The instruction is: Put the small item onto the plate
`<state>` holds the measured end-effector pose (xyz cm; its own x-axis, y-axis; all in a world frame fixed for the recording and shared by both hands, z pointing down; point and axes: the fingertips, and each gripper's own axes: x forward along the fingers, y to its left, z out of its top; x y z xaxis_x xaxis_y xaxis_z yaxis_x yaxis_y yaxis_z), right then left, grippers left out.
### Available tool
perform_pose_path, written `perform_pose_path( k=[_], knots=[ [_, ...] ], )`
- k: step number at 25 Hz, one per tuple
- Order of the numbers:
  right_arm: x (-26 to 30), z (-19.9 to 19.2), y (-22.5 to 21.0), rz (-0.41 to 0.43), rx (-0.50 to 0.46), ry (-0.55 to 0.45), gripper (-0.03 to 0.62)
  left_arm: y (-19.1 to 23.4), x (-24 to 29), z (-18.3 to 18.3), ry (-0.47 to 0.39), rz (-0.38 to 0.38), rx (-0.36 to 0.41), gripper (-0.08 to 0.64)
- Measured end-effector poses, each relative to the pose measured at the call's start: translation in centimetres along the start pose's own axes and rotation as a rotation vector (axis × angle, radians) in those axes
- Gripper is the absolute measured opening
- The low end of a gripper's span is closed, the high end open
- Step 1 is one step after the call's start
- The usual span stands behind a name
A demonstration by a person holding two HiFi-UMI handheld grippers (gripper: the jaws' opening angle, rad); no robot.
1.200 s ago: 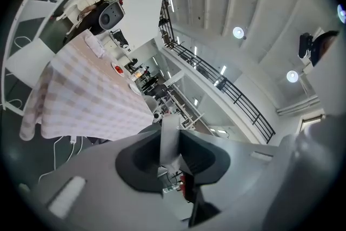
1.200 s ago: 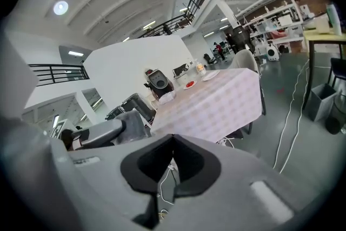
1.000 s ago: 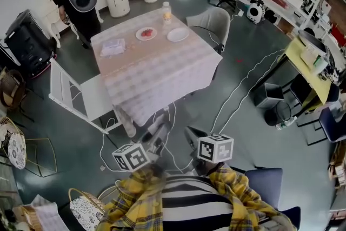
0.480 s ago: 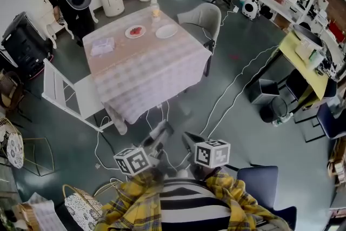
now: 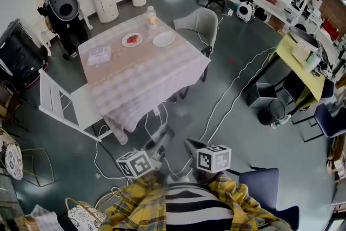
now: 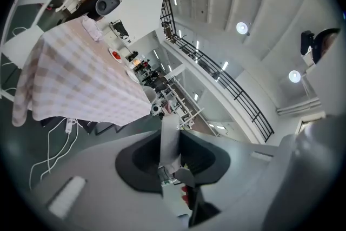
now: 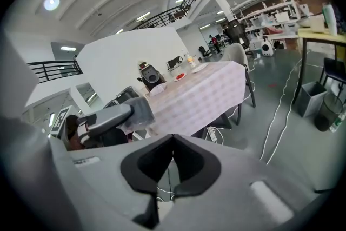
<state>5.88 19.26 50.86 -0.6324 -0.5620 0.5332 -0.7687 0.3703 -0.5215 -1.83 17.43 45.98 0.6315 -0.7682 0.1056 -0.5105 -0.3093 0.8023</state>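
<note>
Far across the floor a table with a checked cloth (image 5: 146, 78) carries an empty white plate (image 5: 164, 38) and a plate with red food (image 5: 132, 39). Both grippers hang low in front of the person, well short of the table. My left gripper (image 5: 161, 135) is shut on a small pale flat item (image 6: 169, 143), which stands as a strip between its black pads. The right gripper view shows the left gripper (image 7: 135, 111) from the side. My right gripper (image 5: 190, 143) is shut, its pads meeting with nothing between them (image 7: 173, 140).
A bottle (image 5: 152, 17) and a white packet (image 5: 99, 55) also sit on the table. A white chair (image 5: 65, 103) stands at its near-left side, a grey chair (image 5: 200, 21) at its far right. Cables (image 5: 232, 94) trail over the floor. A blue chair (image 5: 265, 181) is close on my right.
The table has slid left and a little further off in the head view. Both grippers have sunk slightly at the bottom of the picture. Neither grip has changed.
</note>
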Motion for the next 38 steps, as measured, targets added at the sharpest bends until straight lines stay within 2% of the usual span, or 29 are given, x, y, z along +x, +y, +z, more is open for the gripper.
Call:
perform_pose_path(
  k=[3,8,14,19,22,26,38],
  knots=[
    [1.3,0.5,0.3,-0.017,0.021,0.012,0.002,1.7,-0.1,1.0,0.019,0.012,-0.033,0.087],
    [4.5,2.4,2.0,-0.017,-0.011,0.027,0.002,4.0,-0.7,4.5,-0.004,0.019,-0.036,0.087],
    [8.4,4.4,3.1,-0.046,-0.030,0.000,0.002,6.3,-1.1,8.1,-0.010,-0.012,-0.020,0.087],
    [9.5,6.5,3.8,-0.066,-0.064,-0.016,0.002,7.2,-0.2,10.0,0.004,-0.036,-0.013,0.087],
    [9.7,7.2,3.2,-0.079,-0.074,-0.014,0.002,6.9,0.4,10.2,0.006,-0.050,-0.009,0.087],
    [11.2,10.3,2.6,-0.080,-0.091,-0.034,0.002,7.4,2.1,11.8,0.010,-0.056,0.011,0.087],
    [14.7,16.9,-1.6,-0.064,-0.101,-0.037,0.002,8.5,9.1,14.4,0.030,-0.024,0.027,0.087]
  ],
)
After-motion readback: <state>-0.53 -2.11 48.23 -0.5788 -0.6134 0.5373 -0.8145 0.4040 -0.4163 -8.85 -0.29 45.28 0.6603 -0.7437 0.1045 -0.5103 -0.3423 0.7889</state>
